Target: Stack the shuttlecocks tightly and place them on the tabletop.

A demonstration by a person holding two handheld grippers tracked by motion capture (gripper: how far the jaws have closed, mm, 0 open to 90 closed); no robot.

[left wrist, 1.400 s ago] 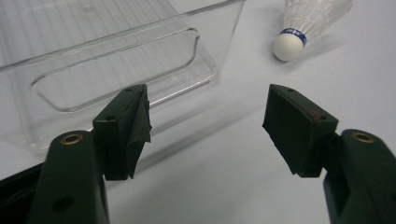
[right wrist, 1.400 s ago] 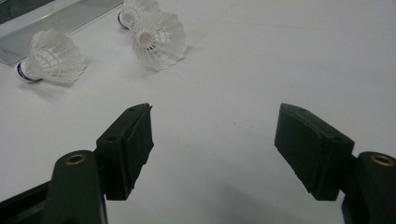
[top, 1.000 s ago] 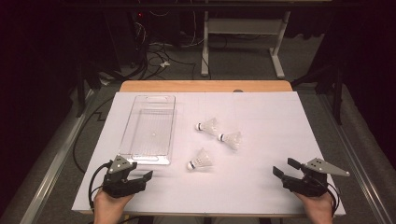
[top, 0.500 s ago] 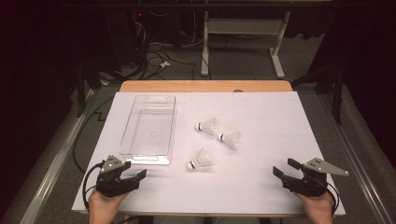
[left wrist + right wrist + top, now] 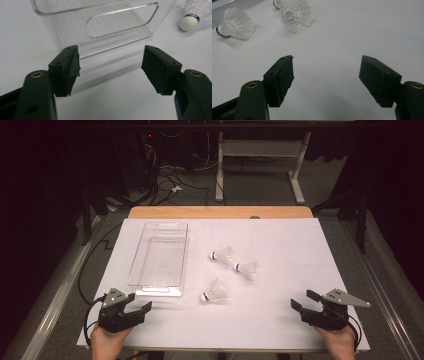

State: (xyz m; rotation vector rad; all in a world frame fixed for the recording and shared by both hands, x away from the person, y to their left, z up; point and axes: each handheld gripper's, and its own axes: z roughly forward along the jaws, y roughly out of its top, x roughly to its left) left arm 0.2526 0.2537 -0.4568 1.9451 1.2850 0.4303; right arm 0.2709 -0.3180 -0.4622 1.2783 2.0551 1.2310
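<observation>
White feathered shuttlecocks, three in all, lie on the table between the two tongs: one point(image 5: 215, 291) nearer the left gripper point(image 5: 139, 309), two point(image 5: 222, 255) point(image 5: 246, 268) farther ahead, well apart from the right gripper point(image 5: 301, 300). One clear plastic tray point(image 5: 159, 284) sits just ahead of the left gripper. Both tongs stand apart, holding nothing.

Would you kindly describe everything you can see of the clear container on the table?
The clear container is a long, shallow rectangular bin of what looks like transparent plastic, with faint ribbing on its floor and a cut-out handle slot in each short end wall. It is empty and upright, resting on the white table cover left of centre, its long side running away from the person. Nothing else touches it.
</observation>
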